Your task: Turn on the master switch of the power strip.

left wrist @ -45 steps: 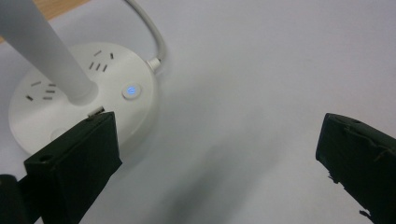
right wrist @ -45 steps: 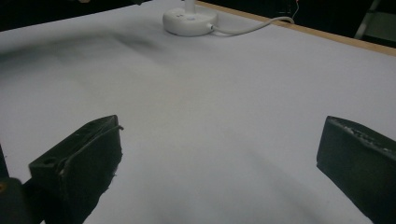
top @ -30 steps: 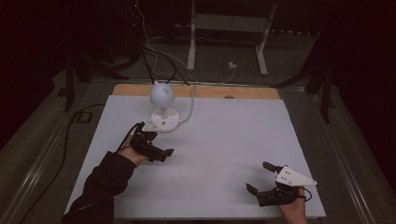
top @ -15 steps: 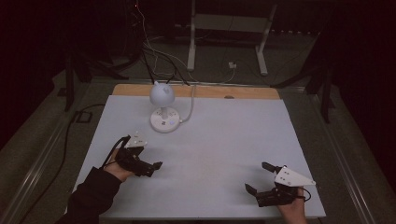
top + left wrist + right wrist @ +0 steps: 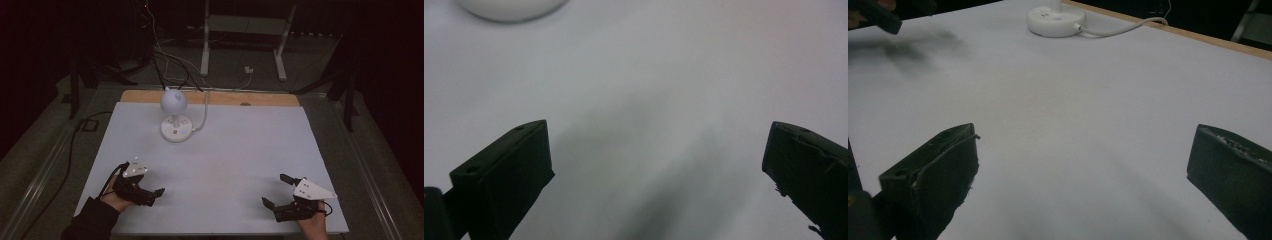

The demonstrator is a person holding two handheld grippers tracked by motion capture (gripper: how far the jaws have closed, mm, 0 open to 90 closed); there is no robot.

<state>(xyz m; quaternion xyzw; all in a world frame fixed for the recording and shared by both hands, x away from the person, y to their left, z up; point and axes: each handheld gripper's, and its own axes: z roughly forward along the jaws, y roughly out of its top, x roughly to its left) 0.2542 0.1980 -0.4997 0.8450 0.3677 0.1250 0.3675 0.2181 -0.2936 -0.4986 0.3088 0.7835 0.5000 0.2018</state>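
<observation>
A small white desk lamp (image 5: 174, 103) with a round head stands on its disc base (image 5: 177, 131) at the far left-centre of the white table (image 5: 240, 145). Its white cable (image 5: 202, 117) runs back off the table. My left gripper (image 5: 156, 196) hovers near the front left edge, open, nothing between its jaws (image 5: 659, 160); the lamp base (image 5: 511, 6) lies far ahead of it. My right gripper (image 5: 274, 190) rests at the front right, open and empty (image 5: 1083, 165), facing the lamp base (image 5: 1055, 20) and its cable (image 5: 1118, 31).
A wooden strip (image 5: 250, 99) borders the table's far edge. Behind it a white stand (image 5: 242, 35) and loose cables lie on the dark floor. The other hand's gripper (image 5: 873, 12) shows at the top left of the right gripper view.
My left gripper has drawn back from beside the lamp base toward the front left edge of the table. The right gripper has stayed where it was.
</observation>
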